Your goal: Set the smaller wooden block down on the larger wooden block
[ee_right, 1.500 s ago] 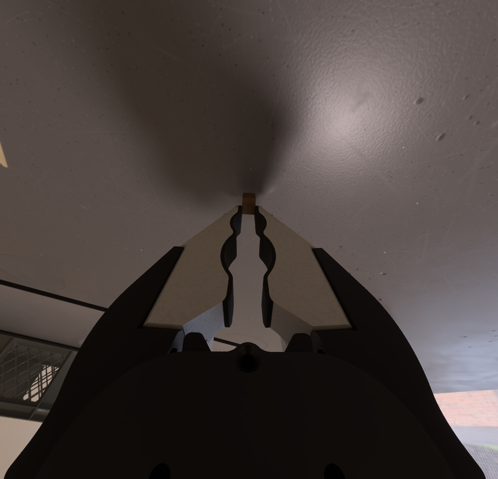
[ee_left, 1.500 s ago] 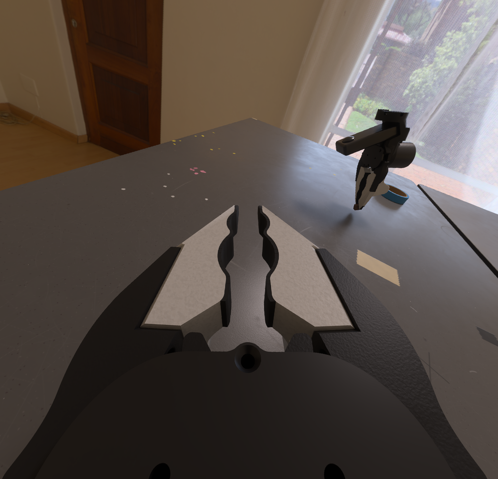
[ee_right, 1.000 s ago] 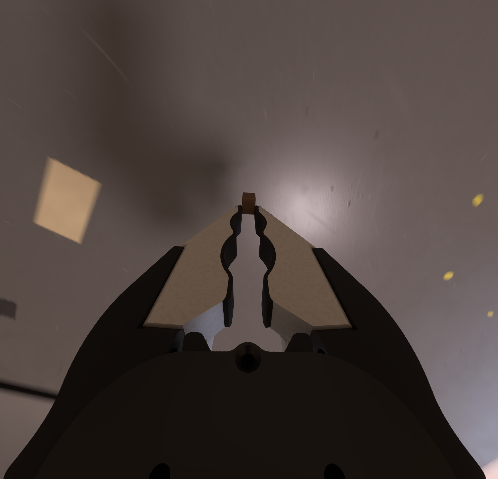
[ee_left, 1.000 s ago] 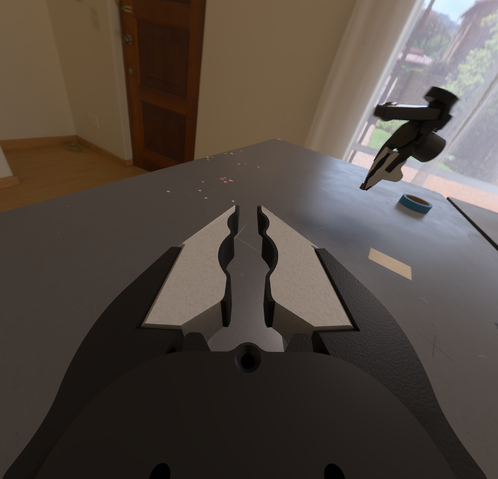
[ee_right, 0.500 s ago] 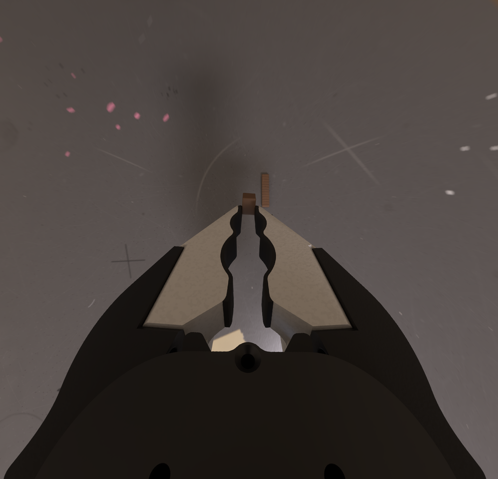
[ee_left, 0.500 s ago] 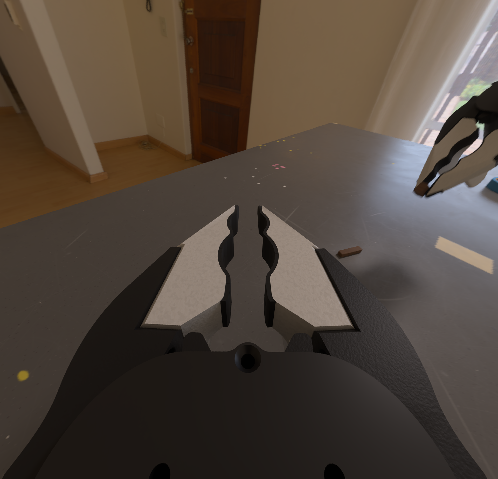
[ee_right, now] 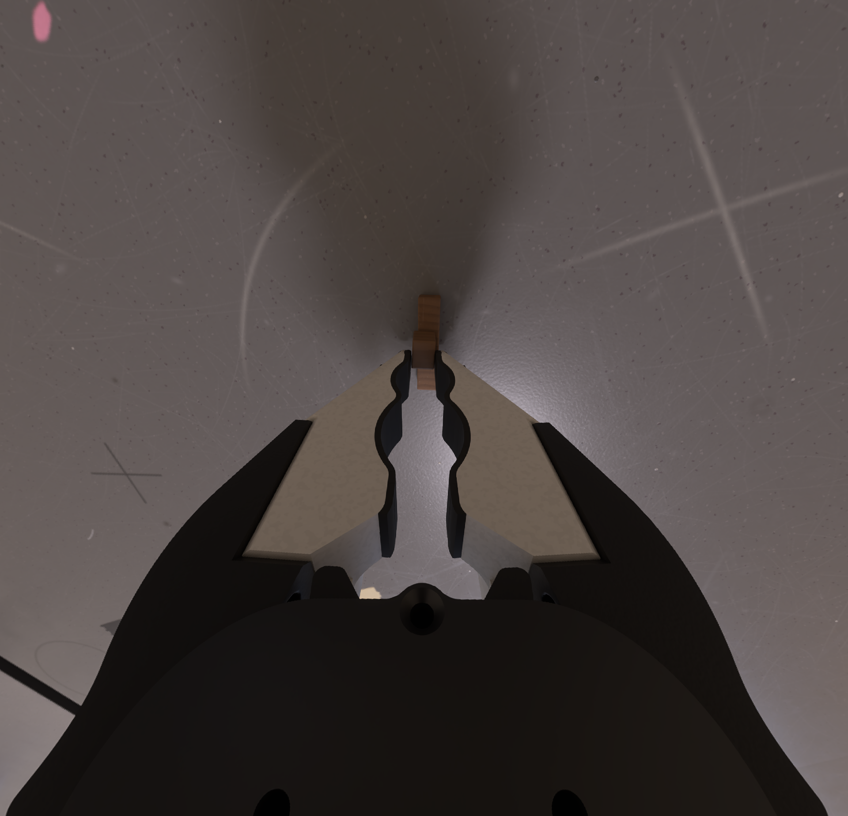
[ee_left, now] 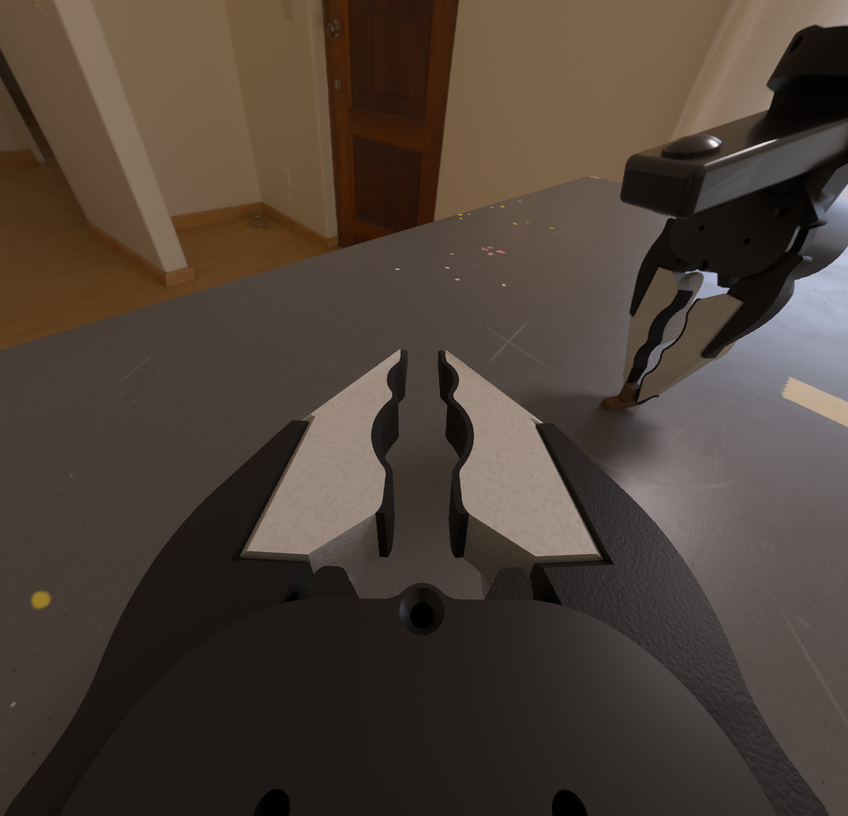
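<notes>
Since half a second ago my right claw [ee_right: 423, 358] has come down from above the table [ee_left: 229, 404] to the big block [ee_right: 429, 312], and in the left wrist view it now fills the upper right instead of just entering the edge. My left claw [ee_left: 422, 358] has stayed over the table, its view turned slightly.

Containers: I see none in either view.

Right claw: pinching the small block [ee_right: 423, 346] between its fingertips. The small block sticks out just past the tips. The big block lies flat on the table directly beyond the small block, running away from the claw; a short length of it also shows in the gap between the fingers, behind the small block. In the right wrist view the two blocks overlap; I cannot tell whether they touch. In the left wrist view the right claw [ee_left: 635, 392] points steeply down, its tips just above the big block [ee_left: 615, 401], and the small block [ee_left: 632, 386] sits at those tips, over the big block's near end.

Left claw: spread slightly, a narrow gap between the tips, holding nothing. The big block lies to the right of it, well apart. A tan strip [ee_left: 817, 406] lies on the table right of the big block. A wooden door [ee_left: 390, 83] stands beyond the table's far edge.
</notes>
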